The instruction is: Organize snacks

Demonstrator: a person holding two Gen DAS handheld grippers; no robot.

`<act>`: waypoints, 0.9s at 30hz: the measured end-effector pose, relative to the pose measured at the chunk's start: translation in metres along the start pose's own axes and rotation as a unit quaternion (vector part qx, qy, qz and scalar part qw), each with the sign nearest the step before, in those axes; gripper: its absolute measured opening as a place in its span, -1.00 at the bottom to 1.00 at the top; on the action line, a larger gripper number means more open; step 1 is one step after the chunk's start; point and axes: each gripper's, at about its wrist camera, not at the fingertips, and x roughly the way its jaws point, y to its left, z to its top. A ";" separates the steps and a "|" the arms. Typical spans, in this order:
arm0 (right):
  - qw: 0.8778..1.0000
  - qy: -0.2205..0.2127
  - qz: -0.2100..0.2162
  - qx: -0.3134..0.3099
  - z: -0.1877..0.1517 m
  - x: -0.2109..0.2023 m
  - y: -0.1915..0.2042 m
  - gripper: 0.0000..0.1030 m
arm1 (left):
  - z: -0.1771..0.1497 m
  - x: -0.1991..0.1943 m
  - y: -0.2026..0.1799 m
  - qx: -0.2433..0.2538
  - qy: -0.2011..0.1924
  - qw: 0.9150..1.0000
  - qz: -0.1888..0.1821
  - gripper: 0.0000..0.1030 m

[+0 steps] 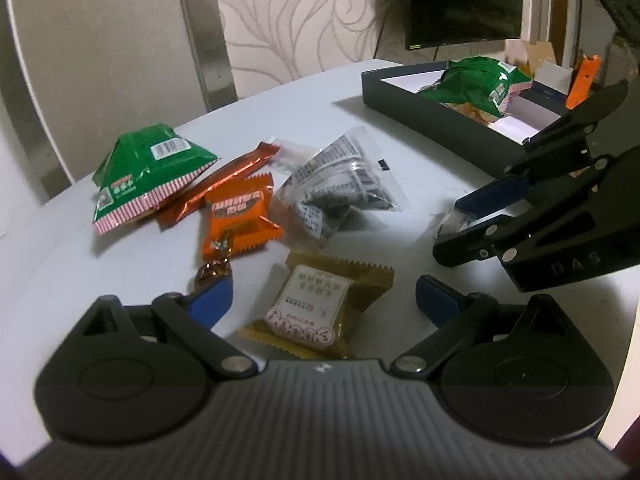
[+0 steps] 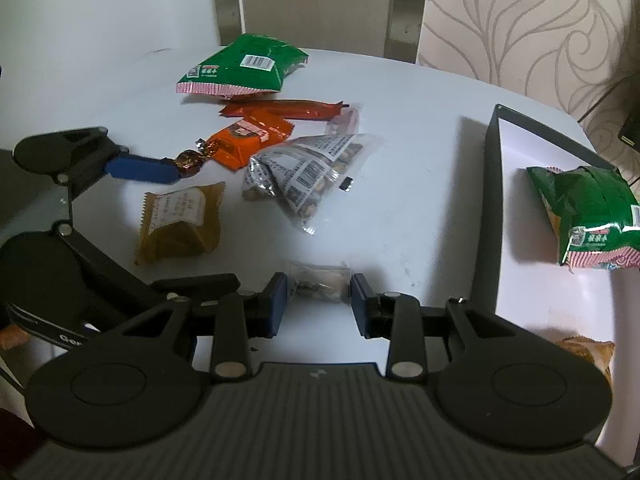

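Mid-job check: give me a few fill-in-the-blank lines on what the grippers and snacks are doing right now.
1. The right gripper has its pads on either side of a small ____ packet.
2. The dark tray holds a ____ snack bag.
3. The left gripper stands open over a ____ packet.
4. A foil-wrapped candy lies at the tip of one ____ finger pad of that gripper.

Missing words: clear; green; gold; blue
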 end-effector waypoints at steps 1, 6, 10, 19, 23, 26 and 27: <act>1.000 0.000 -0.001 0.001 -0.001 -0.001 -0.001 -0.23 | -0.001 -0.001 0.001 -0.002 -0.001 1.000 -0.001 0.93; 1.000 0.000 -0.002 0.004 -0.001 -0.001 -0.002 -0.22 | -0.006 -0.002 0.006 -0.022 0.004 1.000 -0.013 0.69; 1.000 -0.001 -0.005 0.006 0.000 0.001 -0.001 -0.20 | -0.008 -0.003 0.008 -0.030 0.005 0.999 -0.013 0.70; 1.000 -0.001 -0.006 0.005 0.001 0.002 0.003 0.01 | -0.010 -0.006 0.009 -0.033 0.000 0.999 -0.014 0.59; 1.000 0.000 -0.006 0.007 0.001 0.001 0.003 0.01 | -0.012 -0.009 0.009 -0.032 -0.003 0.999 -0.016 0.47; 1.000 0.001 -0.007 0.009 0.001 0.001 0.003 0.01 | -0.013 -0.012 0.010 -0.034 -0.005 0.999 -0.014 0.35; 1.000 0.000 -0.008 0.010 0.001 0.001 0.003 0.01 | -0.014 -0.012 0.010 -0.035 -0.006 0.999 -0.013 0.26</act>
